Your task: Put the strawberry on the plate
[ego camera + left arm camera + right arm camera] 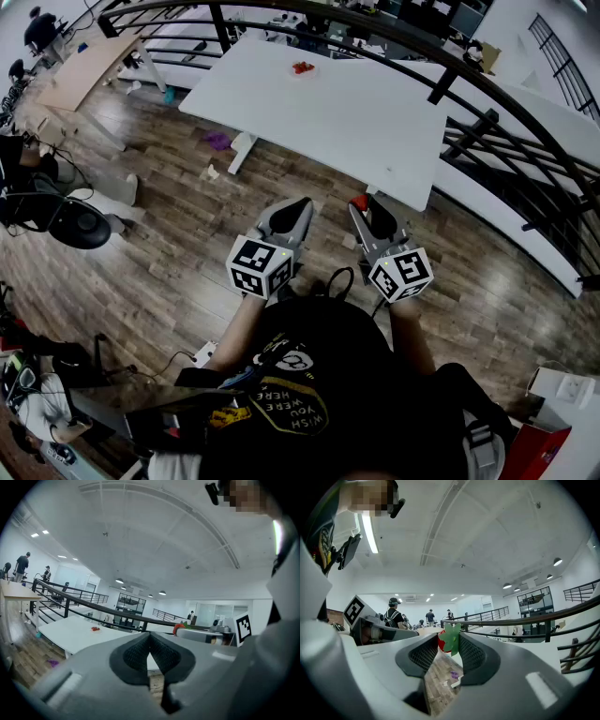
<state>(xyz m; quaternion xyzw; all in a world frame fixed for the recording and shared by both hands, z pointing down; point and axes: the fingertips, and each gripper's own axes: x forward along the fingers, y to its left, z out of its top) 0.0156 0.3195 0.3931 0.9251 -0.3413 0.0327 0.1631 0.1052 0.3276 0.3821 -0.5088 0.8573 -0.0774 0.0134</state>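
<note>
A red strawberry with a green leaf cap is pinched between the tips of my right gripper, which is shut on it. From the head view, that gripper and the strawberry hang over the wooden floor, short of the white table. A small white plate with red fruit on it lies at the table's far side. My left gripper is alongside on the left, its jaws closed tip to tip with nothing between them. The red fruit also shows in the left gripper view.
A black curved railing runs behind and to the right of the table. On the floor are a purple scrap and a black office chair. A wooden desk stands far left. A few people stand in the distance.
</note>
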